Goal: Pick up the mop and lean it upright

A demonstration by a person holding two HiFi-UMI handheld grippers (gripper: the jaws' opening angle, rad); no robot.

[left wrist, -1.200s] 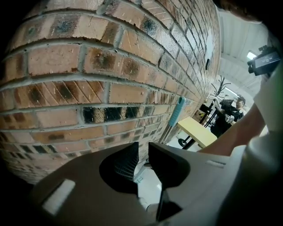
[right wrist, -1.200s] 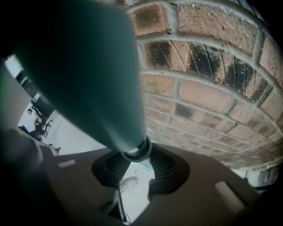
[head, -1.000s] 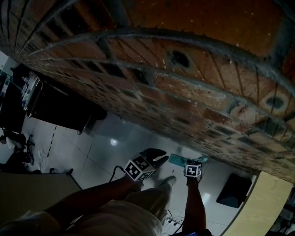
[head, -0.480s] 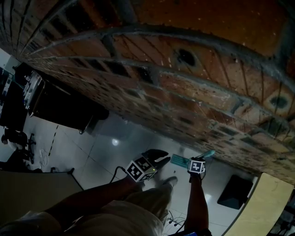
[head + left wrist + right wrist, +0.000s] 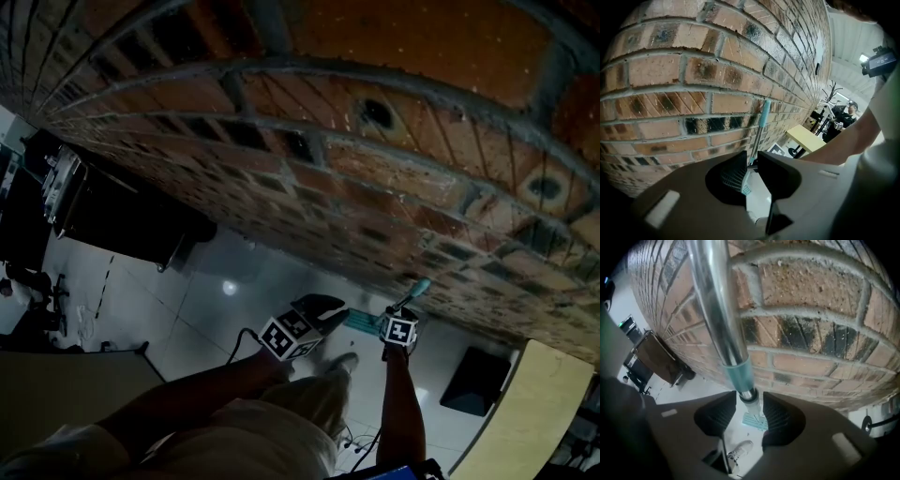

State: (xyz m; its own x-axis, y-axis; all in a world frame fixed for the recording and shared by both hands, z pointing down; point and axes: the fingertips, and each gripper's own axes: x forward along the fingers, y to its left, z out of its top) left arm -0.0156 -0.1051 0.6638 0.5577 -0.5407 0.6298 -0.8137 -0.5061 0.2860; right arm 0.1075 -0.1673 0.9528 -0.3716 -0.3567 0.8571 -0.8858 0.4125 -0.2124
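Brick wall (image 5: 375, 187), red-brown with grey mortar: close ahead of right fingers (image 5: 779, 418). Glossy pale tile floor (image 5: 216, 309) below them. White shoe (image 5: 736, 453) on floor under right fingers. Yellow table (image 5: 806, 139) beyond left fingers (image 5: 733, 177), up-right, near wall. Person (image 5: 839, 123) past table. Black furniture (image 5: 122, 220) well left of both, along wall. Dark flat square thing (image 5: 480, 375) on floor, right of right fingers.

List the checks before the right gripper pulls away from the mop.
1. Right gripper jaws off mop handle: ok; just been opening, handle between, not gripped.
2. Mop handle upright by brick wall: ok.
3. Handle top touching wall: cannot tell.
4. Mop head lying flat: cannot tell.
5. Left gripper empty: ok; narrow gap, nothing between.
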